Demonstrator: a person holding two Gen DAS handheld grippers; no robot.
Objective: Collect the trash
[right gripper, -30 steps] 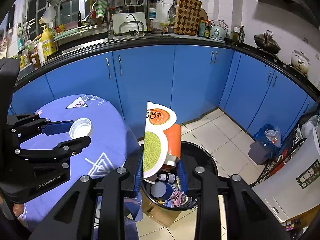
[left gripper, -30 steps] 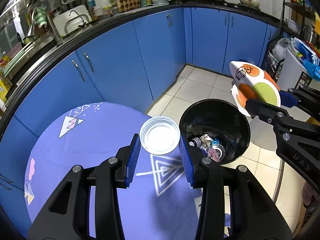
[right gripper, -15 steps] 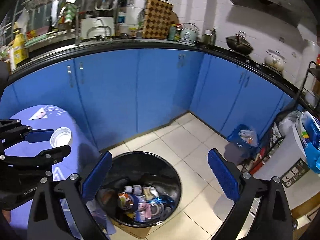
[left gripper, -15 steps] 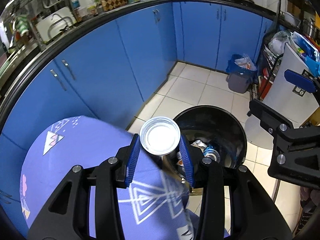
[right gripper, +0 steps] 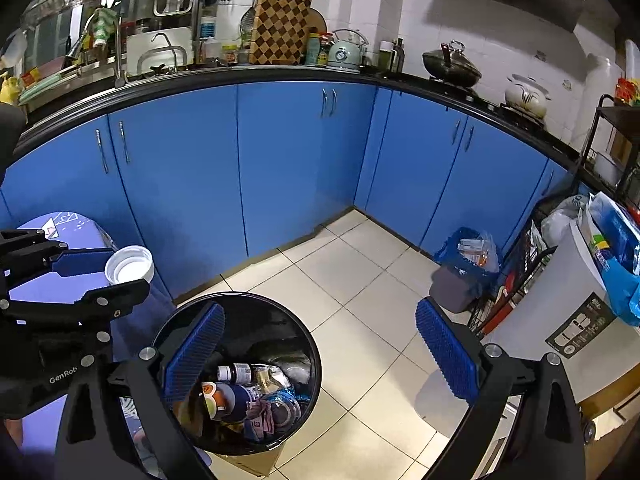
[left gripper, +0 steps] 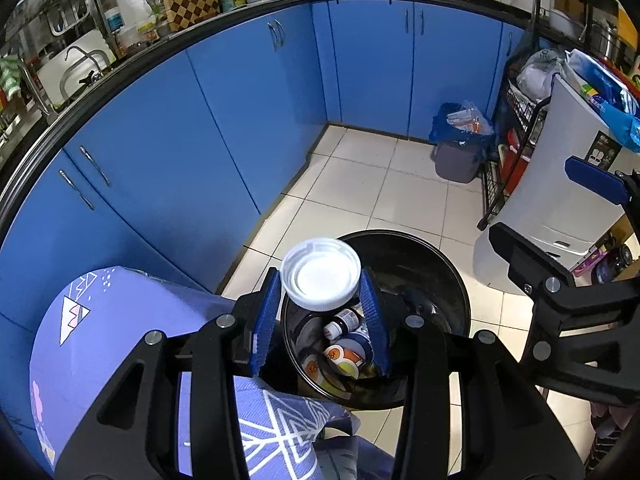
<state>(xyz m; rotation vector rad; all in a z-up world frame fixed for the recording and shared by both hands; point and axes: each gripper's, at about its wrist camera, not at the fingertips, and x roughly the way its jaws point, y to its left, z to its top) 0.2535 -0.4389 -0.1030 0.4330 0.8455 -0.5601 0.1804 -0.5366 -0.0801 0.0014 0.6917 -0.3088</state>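
Note:
My left gripper (left gripper: 320,300) is shut on a white plastic lid (left gripper: 321,280) and holds it over the near rim of a round black trash bin (left gripper: 440,272). The lid (right gripper: 130,265) and the left gripper (right gripper: 108,276) also show at the left of the right wrist view. The bin (right gripper: 280,312) holds several pieces of trash, among them a small bottle (right gripper: 234,372) and an orange-and-green wrapper (left gripper: 340,360). My right gripper (right gripper: 320,352) is wide open and empty above the bin; it also shows at the right of the left wrist view (left gripper: 560,232).
A table with a purple patterned cloth (left gripper: 120,320) stands left of the bin. Blue kitchen cabinets (left gripper: 260,92) run along the back. A grey bin with a blue bag (right gripper: 460,276), a wire rack (left gripper: 508,152) and a white appliance (left gripper: 560,168) stand on the right of the tiled floor.
My right gripper opened and let the orange-and-green wrapper fall into the bin. My left gripper closed on the white lid, lifted it off the table and carried it over the bin.

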